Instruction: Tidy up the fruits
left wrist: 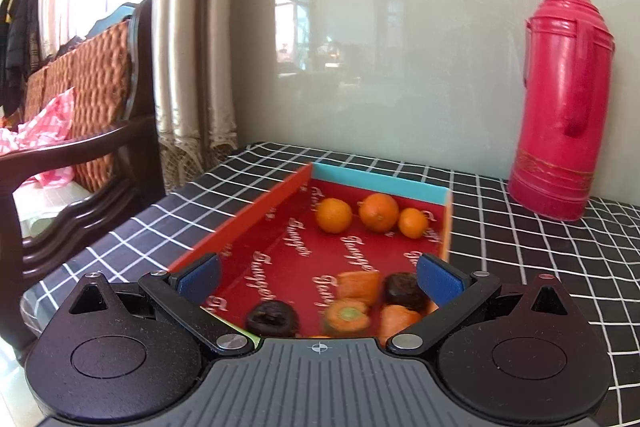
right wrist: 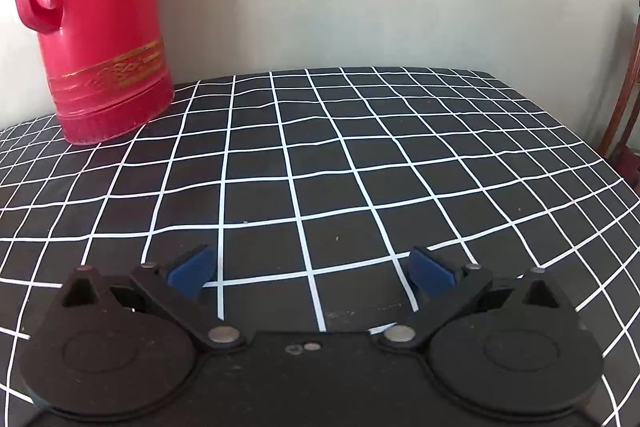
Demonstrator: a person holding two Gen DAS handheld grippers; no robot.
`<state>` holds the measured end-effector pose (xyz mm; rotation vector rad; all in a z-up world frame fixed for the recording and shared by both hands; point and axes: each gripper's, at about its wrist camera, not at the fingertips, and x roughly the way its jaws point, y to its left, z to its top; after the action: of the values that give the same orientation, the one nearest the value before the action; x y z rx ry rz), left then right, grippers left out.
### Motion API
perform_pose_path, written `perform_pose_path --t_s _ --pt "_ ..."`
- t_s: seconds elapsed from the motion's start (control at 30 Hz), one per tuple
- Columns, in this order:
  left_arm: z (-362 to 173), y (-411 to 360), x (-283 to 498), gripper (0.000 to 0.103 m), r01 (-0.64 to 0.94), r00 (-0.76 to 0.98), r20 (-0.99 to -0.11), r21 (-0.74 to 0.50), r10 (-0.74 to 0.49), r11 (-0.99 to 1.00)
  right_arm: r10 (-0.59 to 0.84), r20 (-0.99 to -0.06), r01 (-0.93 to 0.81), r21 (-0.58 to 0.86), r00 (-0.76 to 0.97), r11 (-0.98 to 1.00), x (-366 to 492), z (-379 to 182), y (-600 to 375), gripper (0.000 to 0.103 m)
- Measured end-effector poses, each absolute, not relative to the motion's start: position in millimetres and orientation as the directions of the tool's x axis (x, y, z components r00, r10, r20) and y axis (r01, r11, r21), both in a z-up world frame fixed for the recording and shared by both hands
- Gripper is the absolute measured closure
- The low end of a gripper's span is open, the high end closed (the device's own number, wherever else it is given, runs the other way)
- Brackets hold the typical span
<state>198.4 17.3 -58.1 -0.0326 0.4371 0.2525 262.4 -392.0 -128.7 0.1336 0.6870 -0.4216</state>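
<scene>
A shallow red box (left wrist: 256, 211) with a turquoise far rim lies on the checked cloth in the left wrist view. Three oranges (left wrist: 378, 211) cluster at its far end. At the near end lie several orange carrot chunks (left wrist: 358, 287) and two dark round fruits (left wrist: 405, 291), slightly blurred. My left gripper (left wrist: 320, 277) hangs open over the near end of the box, nothing between its blue pads (left wrist: 438, 277). My right gripper (right wrist: 312, 273) is open above bare cloth, holding nothing; no fruit shows in its view.
A tall red thermos (left wrist: 560, 107) stands at the back by the glossy wall, also seen as the thermos (right wrist: 100, 27) at the right view's far left. A dark wooden chair (left wrist: 80, 163) with a woven cushion and pink plastic bag stands left of the table. The black white-grid tablecloth (right wrist: 340, 167) stretches ahead.
</scene>
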Motion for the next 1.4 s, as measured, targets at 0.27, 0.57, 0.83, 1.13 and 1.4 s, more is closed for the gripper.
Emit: perform_pose_path --t_s 0.27,0.57,0.83,1.13,1.4 --pt "-54.4 58.6 194.6 0.0 -0.32 0.861 -0.418 -0.001 0.29 0.948 -0.331 -0.64 0.42 -0.016 0.693 0.908 262.1 -128.4 -391.4 0.006" --pt "-51.9 128.0 181.5 0.0 -0.429 0.828 -0.414 -0.034 0.378 0.903 -0.331 -0.64 0.42 -0.016 0.693 0.908 262.0 -128.3 -391.3 0.006" --pt "-56.0 207.1 163.1 0.0 -0.578 0.762 -0.431 -0.117 0.483 0.808 -0.331 -0.64 0.42 -0.016 0.693 0.908 262.1 -128.1 -391.3 0.006" --pt "-72.2 254.3 166.0 0.0 -0.649 0.712 -0.491 -0.185 0.503 0.738 -0.331 -0.64 0.42 -0.016 0.693 0.908 262.3 -128.0 -391.1 0.006" --pt "-53.9 158.8 187.8 0.0 -0.286 0.881 -0.426 -0.136 0.205 0.948 -0.331 -0.64 0.42 -0.016 0.693 0.908 261.9 -128.1 -391.2 0.006"
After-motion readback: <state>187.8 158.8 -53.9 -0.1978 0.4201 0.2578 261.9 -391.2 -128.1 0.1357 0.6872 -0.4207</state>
